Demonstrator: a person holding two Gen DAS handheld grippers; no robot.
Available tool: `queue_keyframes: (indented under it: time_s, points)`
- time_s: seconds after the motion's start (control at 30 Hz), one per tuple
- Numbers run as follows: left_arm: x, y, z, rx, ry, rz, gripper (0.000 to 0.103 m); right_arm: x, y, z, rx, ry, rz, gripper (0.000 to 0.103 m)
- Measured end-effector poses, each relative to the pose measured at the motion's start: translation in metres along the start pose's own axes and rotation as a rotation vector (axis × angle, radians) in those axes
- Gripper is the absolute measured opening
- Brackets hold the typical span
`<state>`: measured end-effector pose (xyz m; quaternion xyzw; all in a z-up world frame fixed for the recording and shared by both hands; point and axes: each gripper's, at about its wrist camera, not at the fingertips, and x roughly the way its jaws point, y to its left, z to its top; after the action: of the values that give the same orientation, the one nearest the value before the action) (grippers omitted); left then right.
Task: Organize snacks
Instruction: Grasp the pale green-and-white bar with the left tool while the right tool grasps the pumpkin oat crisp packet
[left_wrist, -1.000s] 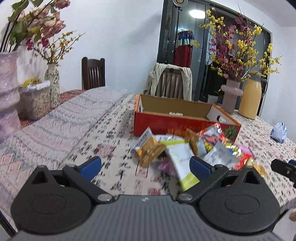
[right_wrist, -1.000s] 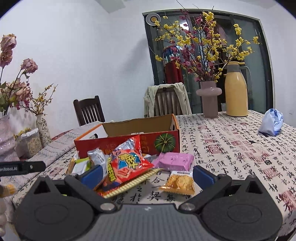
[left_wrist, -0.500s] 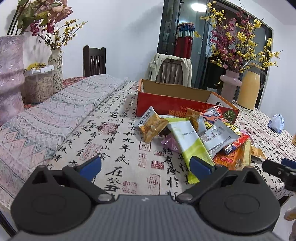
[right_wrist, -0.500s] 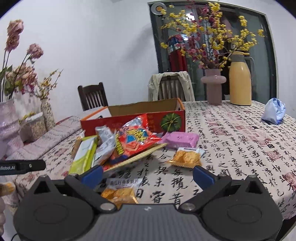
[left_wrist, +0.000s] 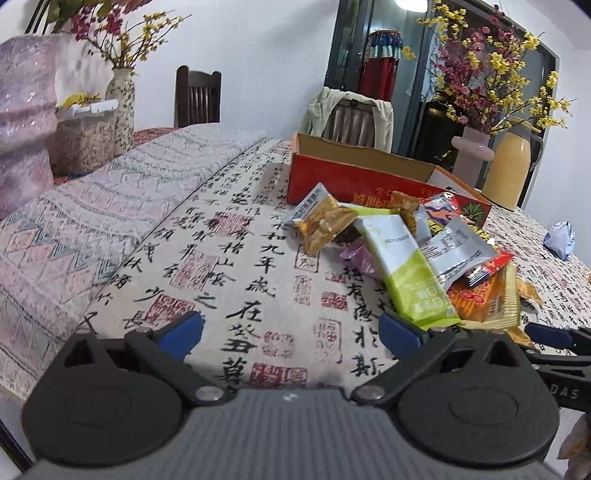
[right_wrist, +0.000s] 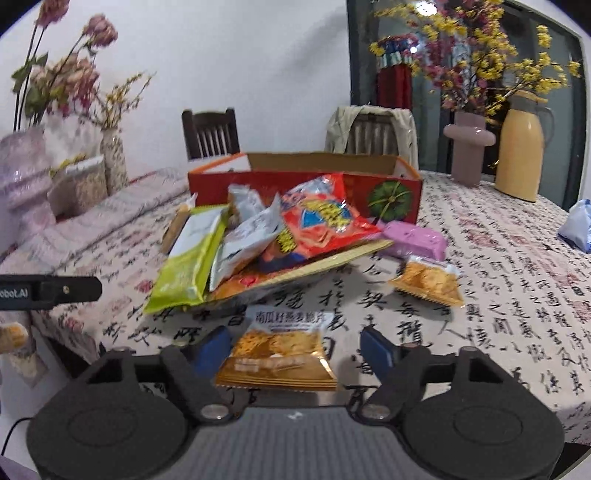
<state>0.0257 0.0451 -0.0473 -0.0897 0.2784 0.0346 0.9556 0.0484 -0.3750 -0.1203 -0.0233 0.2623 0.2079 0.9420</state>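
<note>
A pile of snack packets lies in front of an open orange-red cardboard box (left_wrist: 354, 184) (right_wrist: 332, 181). It includes a green-white packet (left_wrist: 406, 266) (right_wrist: 192, 258) and a red chip bag (right_wrist: 321, 221). A purple packet (right_wrist: 413, 240) and a gold cracker packet (right_wrist: 428, 282) lie to the right. Another gold cracker packet (right_wrist: 277, 354) lies flat between the jaws of my right gripper (right_wrist: 295, 347). Those jaws are closing, and a gap still shows at the right pad. My left gripper (left_wrist: 291, 332) hangs open over bare tablecloth, left of the pile.
A patterned purple cloth (left_wrist: 92, 229) covers the table's left side, with vases (left_wrist: 22, 122) and a jar behind it. A pink vase (right_wrist: 469, 147), a yellow flask (right_wrist: 521, 155) and a pale blue bag (right_wrist: 578, 229) stand at the right. Chairs stand behind the table.
Both grippers have sunk closer to the table. The right gripper has moved over a gold cracker packet, which now lies between its jaws, and those jaws have narrowed.
</note>
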Motion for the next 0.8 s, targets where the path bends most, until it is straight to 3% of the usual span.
queue_keyframes:
  time_s: [0.3,0.8]
  points:
    - [0.003,0.004,-0.001,-0.013,0.01,0.006,0.103,0.004,0.003,-0.001,-0.032,0.023,0.001,0.048]
    - [0.028,-0.031,0.028,-0.011,0.042,-0.037,0.103,-0.025,-0.055,0.001,0.037,-0.088,-0.064,0.044]
